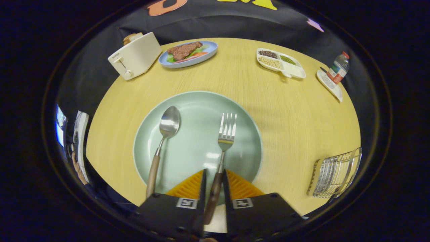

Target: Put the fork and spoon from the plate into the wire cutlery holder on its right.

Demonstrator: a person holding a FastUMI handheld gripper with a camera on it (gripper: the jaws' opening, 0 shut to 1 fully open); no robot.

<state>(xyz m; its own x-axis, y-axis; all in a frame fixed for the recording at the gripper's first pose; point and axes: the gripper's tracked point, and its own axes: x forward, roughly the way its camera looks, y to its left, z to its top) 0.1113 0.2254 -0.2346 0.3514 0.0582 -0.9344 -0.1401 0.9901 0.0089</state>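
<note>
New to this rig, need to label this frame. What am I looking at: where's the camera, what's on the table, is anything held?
No robot arm here: a person carries a hand-held two-finger gripper, and the fisheye camera rides on it, looking forward along its fingers. The fingers sit on either side of the wooden handle of the fork; they look closed on it, though contact is hard to confirm. The fork and a spoon lie on a pale green plate on a round wooden table. The wire cutlery holder stands to the plate's right. Beyond the plate: a toaster, a blue plate with steak, a divided tray of beans, a water bottle.
</note>
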